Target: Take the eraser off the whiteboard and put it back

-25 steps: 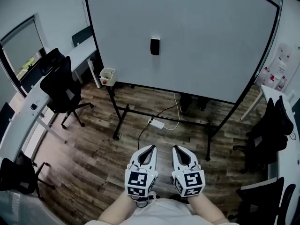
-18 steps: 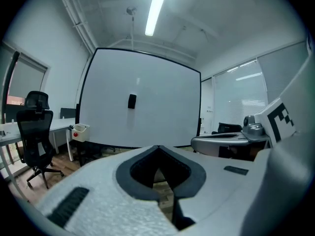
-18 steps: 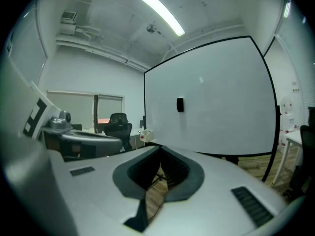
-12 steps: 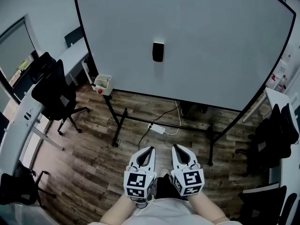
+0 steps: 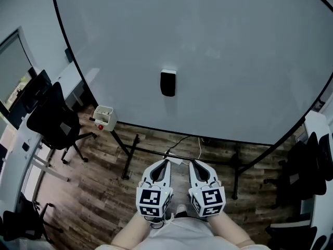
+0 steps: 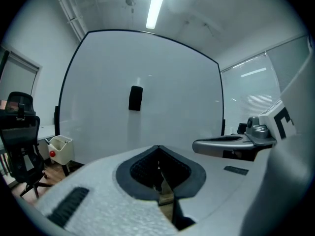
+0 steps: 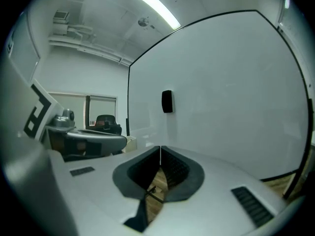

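A black eraser (image 5: 167, 83) sticks upright on the large whiteboard (image 5: 218, 46), near its middle and a little above the lower edge. It also shows as the eraser (image 6: 135, 98) in the left gripper view and as the eraser (image 7: 167, 101) in the right gripper view. My left gripper (image 5: 165, 163) and right gripper (image 5: 193, 163) are held side by side low in the head view, well short of the board, both pointing at it. Each is shut with nothing between its jaws, the left gripper (image 6: 158, 147) and the right gripper (image 7: 160, 147) alike.
The whiteboard stands on a black wheeled frame (image 5: 128, 158) over a wood floor, with a cable and power strip (image 5: 176, 160) beneath. A small white bin (image 5: 104, 116) hangs at its lower left corner. Black office chairs (image 5: 52, 124) and desks stand left; more chairs (image 5: 315, 160) stand right.
The whiteboard and eraser have grown larger and nearer in the head view as I moved toward them. Both grippers kept their side-by-side pose and stayed shut.
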A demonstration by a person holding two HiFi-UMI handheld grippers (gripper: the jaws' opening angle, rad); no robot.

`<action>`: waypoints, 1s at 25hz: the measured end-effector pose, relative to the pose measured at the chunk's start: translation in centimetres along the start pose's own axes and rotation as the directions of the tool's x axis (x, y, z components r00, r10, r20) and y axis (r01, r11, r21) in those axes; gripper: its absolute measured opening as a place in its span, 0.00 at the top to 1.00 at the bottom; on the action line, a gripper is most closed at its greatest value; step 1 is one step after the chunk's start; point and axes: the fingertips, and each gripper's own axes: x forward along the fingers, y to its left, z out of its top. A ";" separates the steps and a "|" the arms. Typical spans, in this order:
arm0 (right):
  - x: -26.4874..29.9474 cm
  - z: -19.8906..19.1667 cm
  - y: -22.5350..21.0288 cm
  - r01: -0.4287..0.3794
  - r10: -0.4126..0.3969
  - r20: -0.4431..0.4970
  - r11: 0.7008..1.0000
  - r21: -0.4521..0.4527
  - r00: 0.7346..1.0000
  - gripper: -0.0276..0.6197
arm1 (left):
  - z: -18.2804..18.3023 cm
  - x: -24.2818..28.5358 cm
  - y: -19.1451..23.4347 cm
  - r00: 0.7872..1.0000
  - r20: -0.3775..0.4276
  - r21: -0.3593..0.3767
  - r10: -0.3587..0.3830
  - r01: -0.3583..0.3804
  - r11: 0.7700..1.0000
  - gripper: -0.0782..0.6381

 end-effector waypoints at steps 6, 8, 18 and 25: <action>4.6 2.1 -3.4 0.025 -0.025 0.011 1.000 -0.016 1.000 0.91 | 2.9 5.7 2.2 0.999 0.047 -0.024 -0.015 0.016 1.000 0.87; 5.7 2.5 -3.9 0.036 -0.036 0.013 0.999 -0.020 0.999 0.91 | 3.7 7.0 3.0 0.998 0.056 -0.037 -0.030 0.032 0.999 0.87; 9.9 5.9 -4.8 0.141 -0.140 0.056 0.990 -0.015 0.989 0.91 | 8.5 12.1 5.6 0.985 0.098 0.013 -0.144 0.143 0.990 0.87; 12.2 7.2 -4.9 0.193 -0.193 0.074 0.981 0.005 0.978 0.91 | 10.8 15.0 7.1 0.983 0.087 0.047 -0.159 0.156 0.987 0.57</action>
